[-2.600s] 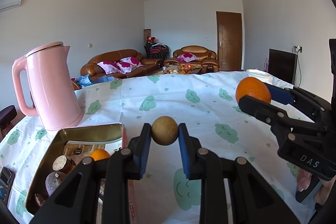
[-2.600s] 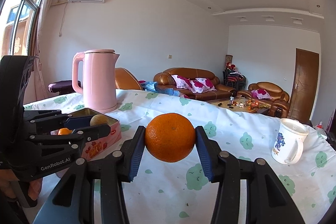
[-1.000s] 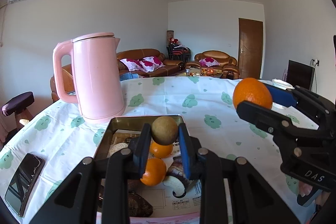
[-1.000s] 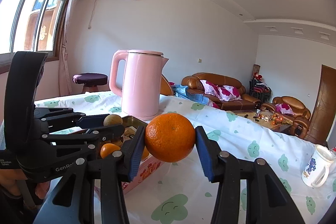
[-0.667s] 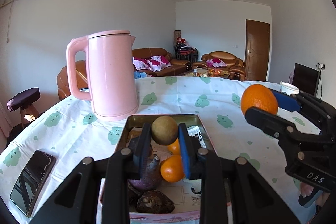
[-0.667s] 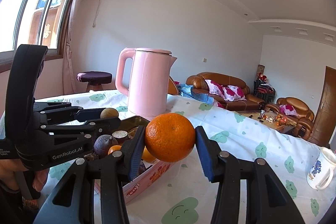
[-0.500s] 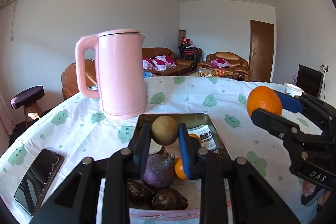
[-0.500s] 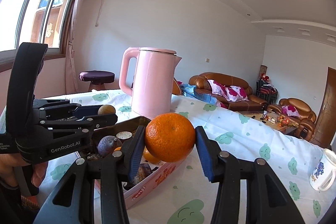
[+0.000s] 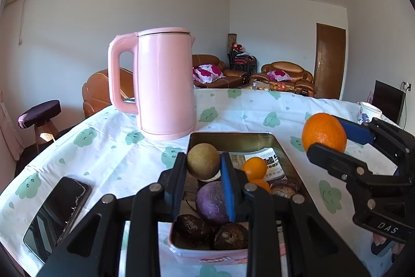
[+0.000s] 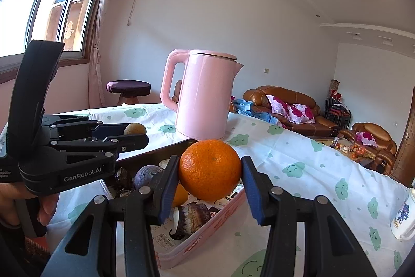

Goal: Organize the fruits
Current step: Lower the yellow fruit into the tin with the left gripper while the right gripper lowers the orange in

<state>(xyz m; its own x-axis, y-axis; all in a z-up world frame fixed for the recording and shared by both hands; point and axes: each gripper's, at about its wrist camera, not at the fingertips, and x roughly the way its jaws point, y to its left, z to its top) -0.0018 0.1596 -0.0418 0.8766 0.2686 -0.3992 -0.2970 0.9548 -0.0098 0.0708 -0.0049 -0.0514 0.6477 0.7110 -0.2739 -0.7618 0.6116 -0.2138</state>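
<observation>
Both claws had swung over to the pink-sided rectangular metal tin (image 9: 234,139). The left claw (image 9: 203,165) pinched a small round tan-brown fruit (image 9: 203,160) above it; the right claw (image 10: 210,174), at three o'clock, pinched a large round orange (image 10: 210,170) over its rim. Release seemed next.

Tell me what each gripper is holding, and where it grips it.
The left gripper pinches a small tan round fruit by its two opposite sides. The right gripper pinches an orange likewise by its sides.
</observation>
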